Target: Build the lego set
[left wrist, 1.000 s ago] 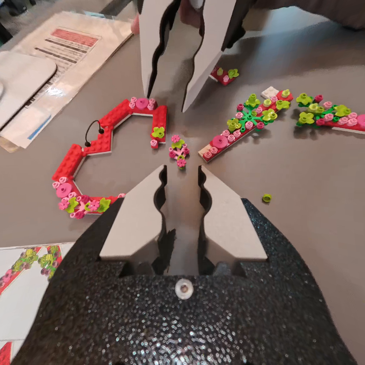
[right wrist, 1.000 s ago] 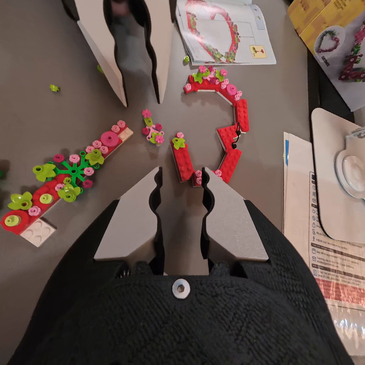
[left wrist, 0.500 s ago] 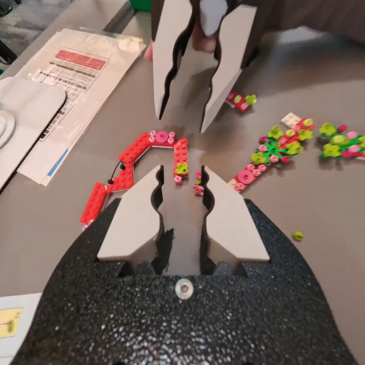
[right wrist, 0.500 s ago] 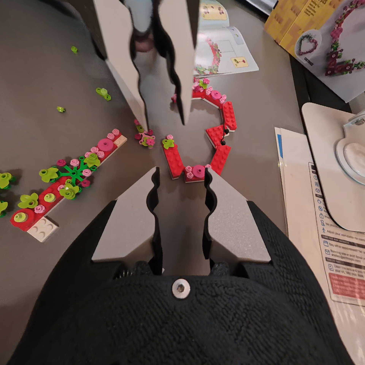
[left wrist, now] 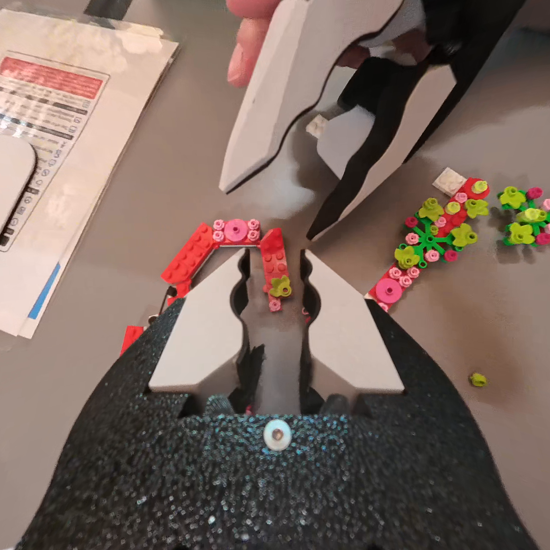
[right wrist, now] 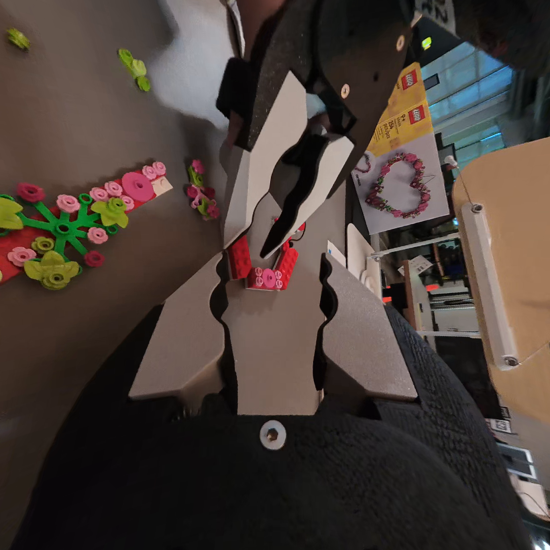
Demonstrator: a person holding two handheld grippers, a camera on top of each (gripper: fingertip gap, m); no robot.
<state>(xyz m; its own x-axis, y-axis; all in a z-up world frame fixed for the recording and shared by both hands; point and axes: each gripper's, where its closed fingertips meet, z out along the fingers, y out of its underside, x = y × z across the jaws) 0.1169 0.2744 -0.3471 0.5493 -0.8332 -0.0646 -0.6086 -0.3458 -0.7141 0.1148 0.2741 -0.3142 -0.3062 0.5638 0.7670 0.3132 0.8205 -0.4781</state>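
Left wrist view. The left tool is spread and pinches nothing. Between its tips lies the end arm of the red brick chain, flat on the grey counter; that arm carries a lime leaf and a small pink flower. The chain runs off to the left of the tool and under its body. The right tool hangs just ahead, spread and empty. To the right of the left tool lies a straight flowered strip, apart from the chain, with a second flowered piece beyond it. A loose lime stud sits to the right, near the tool body. Papers lie to the left.

Right wrist view. The right tool is spread and empty; the chain corner with its pink disc lies between its tips. The left tool stands just ahead, over the same chain. The flowered strip and a small flower cluster lie to the left.

Progress, as judged: sections built and partly decorated, but not joined; the heart remains unclosed. Several loose parts remain.

Containers: the set's box stands ahead to the right; its contents are not visible.
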